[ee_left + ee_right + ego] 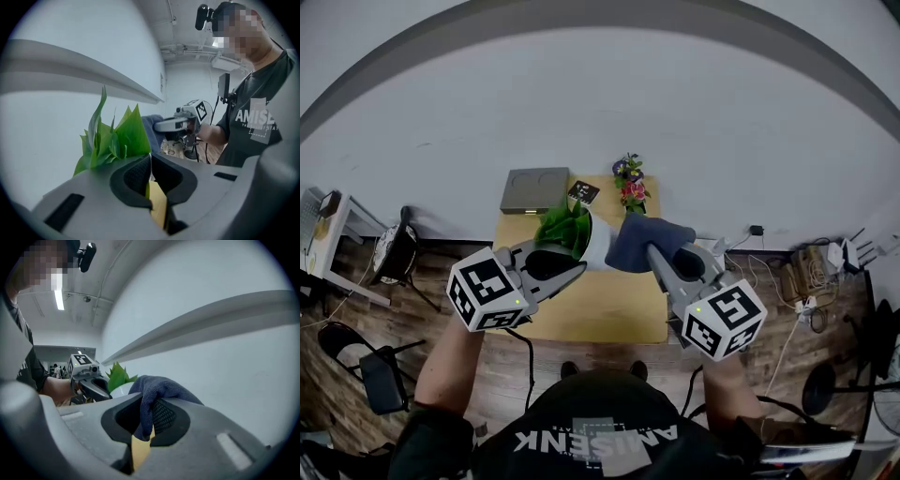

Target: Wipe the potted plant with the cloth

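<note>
White wall point(600, 112) fills the back, with dark plank floor point(581, 361) under it. A light wooden table point(609, 314) butts against the wall. Along its far edge sit a flat grey square box point(534, 190), a small black card point(583, 192) just beside it, then a small bunch of pink and purple flowers point(630, 183). A black chair point(370, 370) stands left of the table.

The potted plant point(581, 234) is held up over the table's far half, tilted, with its leaves toward the left gripper point(572, 265). In the left gripper view the leaves hide the pot. The cloth point(642, 239) covers the pot's right side.

Left gripper jaws are nearly together, pinching a thin edge of the plant (leaf or pot rim, can't tell which). Right gripper point(656, 251) jaws are clamped on a fold of the cloth. The rest of the cloth bulges past the tips and touches the pot.

The pot is smooth, white and rounded. The leaves are bright green, pointed blades. The cloth is dark blue, soft and woven. The jaw pads are black and ribbed, in matte grey shells. The marker cubes are white with black squares.
</note>
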Demonstrator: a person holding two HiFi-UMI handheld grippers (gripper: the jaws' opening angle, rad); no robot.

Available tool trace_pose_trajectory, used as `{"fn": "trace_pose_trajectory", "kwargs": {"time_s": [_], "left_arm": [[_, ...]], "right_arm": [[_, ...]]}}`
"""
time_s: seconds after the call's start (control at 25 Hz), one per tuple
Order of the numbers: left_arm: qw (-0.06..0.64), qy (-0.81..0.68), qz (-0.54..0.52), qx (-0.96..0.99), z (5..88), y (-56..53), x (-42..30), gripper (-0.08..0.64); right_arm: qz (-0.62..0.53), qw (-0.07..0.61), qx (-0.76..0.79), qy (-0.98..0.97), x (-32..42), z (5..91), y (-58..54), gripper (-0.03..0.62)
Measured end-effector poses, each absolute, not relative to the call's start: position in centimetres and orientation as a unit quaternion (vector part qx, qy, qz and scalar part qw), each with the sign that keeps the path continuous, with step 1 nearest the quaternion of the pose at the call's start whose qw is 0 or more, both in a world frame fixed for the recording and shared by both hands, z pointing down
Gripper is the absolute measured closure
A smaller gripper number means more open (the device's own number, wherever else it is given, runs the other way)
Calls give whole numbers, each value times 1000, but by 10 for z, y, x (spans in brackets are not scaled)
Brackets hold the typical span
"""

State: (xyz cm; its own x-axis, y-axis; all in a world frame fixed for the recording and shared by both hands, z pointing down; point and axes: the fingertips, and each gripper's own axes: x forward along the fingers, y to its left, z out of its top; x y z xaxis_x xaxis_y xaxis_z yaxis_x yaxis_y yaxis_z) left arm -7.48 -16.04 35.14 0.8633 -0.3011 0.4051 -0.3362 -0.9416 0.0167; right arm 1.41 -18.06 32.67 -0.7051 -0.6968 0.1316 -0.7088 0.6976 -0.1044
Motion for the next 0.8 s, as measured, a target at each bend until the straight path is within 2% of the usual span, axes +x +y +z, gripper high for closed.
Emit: {"fn": "trace_pose_trajectory", "kwargs": {"time_s": [0.4,0.56,0.8], "left_arm": [[5,-151,202,968,347,-136,-70,551],[-23,-158,197,967,339,-132,-70,551],[-19,-161,196,967,338,-129,-77,551]], "right_arm": [[37,64,310,-948,-46,308,-156,565],[39,70,318,-945,-51,312,-156,565],[65,85,335,-936,-39,334,-158,565]]}}
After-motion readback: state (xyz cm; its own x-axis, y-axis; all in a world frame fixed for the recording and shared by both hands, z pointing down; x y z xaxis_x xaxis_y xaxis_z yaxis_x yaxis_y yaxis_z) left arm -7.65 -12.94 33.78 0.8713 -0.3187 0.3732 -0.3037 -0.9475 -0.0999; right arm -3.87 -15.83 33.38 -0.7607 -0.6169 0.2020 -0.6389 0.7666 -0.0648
